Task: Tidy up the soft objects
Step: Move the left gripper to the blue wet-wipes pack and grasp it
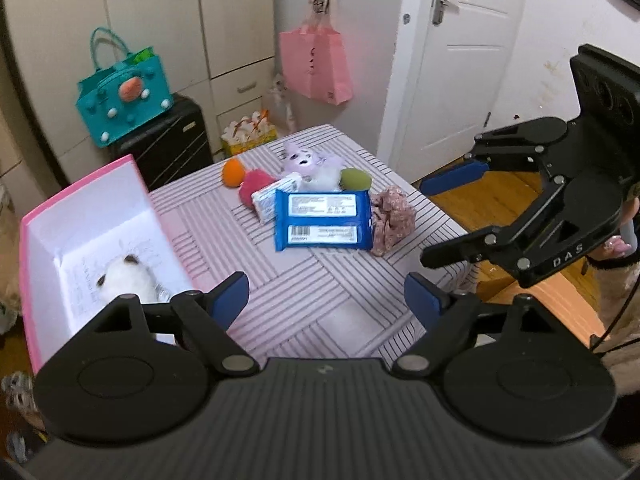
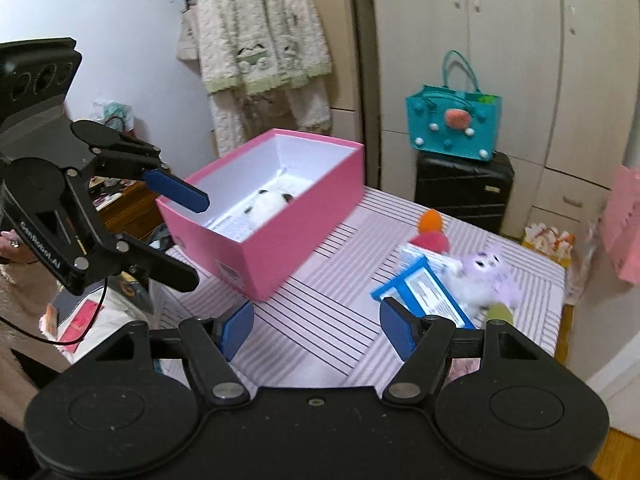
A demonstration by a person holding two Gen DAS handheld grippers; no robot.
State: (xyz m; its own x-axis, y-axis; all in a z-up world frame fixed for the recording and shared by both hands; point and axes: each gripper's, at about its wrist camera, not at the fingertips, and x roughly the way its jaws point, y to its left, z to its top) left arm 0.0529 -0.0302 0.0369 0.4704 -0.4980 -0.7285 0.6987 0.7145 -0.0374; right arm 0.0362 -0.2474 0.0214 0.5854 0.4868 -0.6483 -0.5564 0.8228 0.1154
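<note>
A pink box stands open on the striped table with a white plush inside. On the table lie a blue wipes pack, a small tissue pack, a purple plush, orange, pink and green soft balls and a floral cloth pouch. My left gripper is open and empty beside the box. My right gripper is open and empty above the table's near edge.
A teal felt bag sits on a black suitcase behind the table. A pink bag hangs on the wall. A white door is at the right. A robe hangs behind the box.
</note>
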